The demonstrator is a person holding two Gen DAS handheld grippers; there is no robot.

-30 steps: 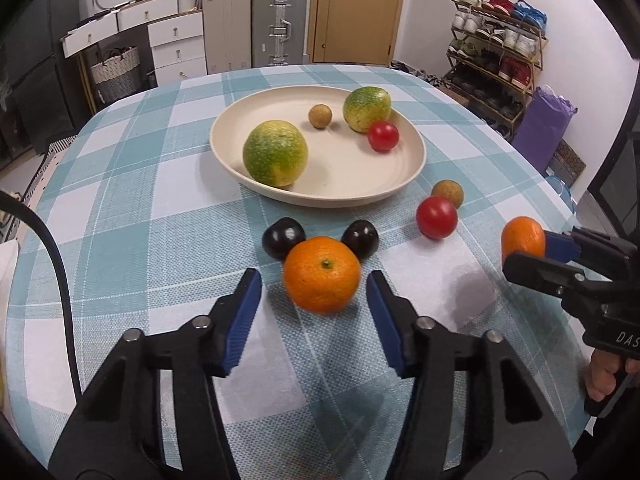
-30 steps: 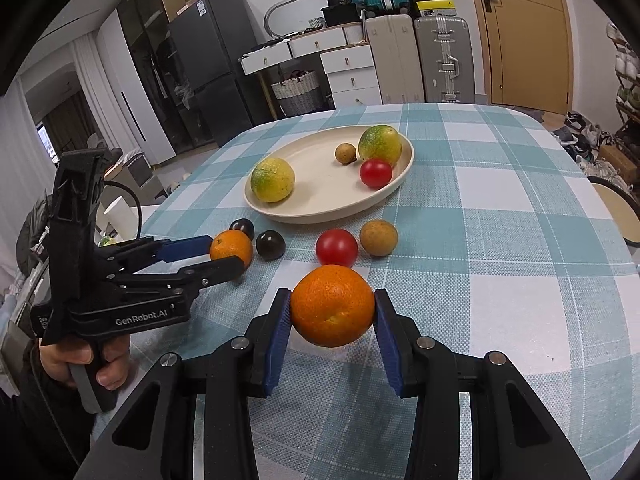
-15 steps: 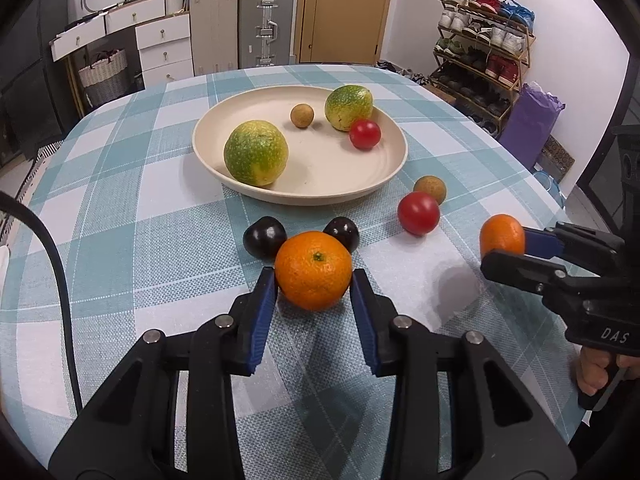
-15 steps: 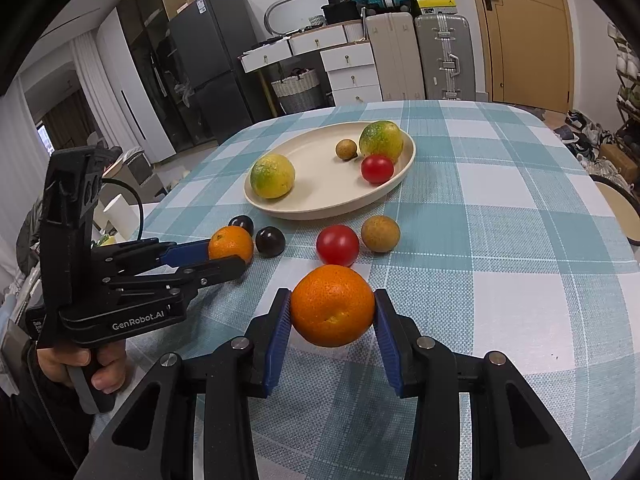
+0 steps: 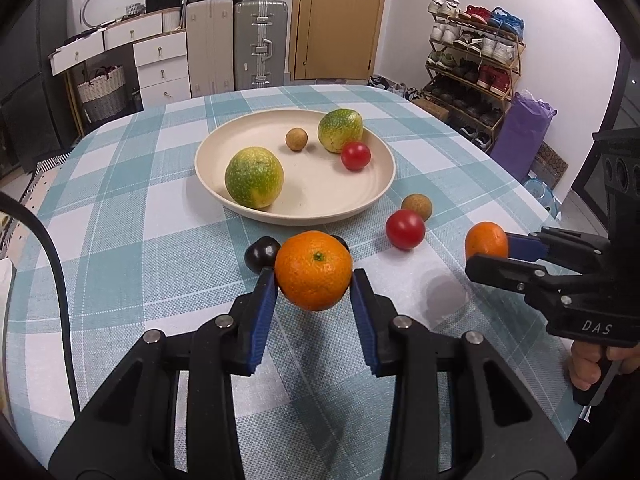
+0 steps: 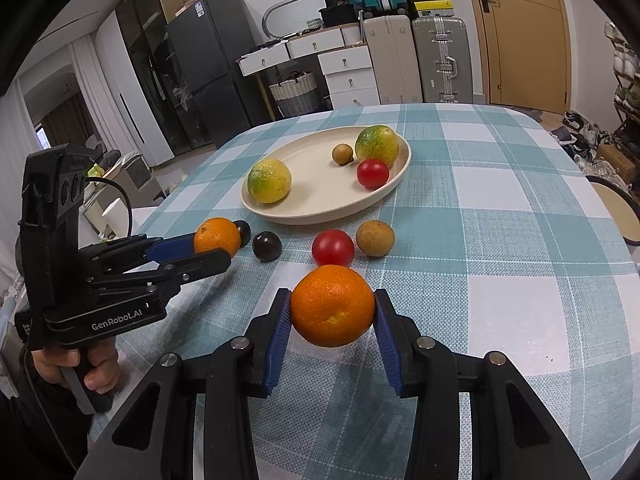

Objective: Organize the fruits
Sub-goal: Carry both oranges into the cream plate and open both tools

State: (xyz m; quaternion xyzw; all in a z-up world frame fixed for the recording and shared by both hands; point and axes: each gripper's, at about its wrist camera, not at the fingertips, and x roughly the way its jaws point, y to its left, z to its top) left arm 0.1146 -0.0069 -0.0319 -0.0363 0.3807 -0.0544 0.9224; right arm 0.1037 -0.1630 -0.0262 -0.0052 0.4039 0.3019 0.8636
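Where blue pads point(image 5: 264, 312) pinch, dimpled round orange point(image 5: 314, 270)

Two wrist cameras, low and close over the table.
Each looks obliquely down toward the plate point(image 5: 240, 208) point(image 6: 256, 210), left from its near-left, right from its near-right; both share it.
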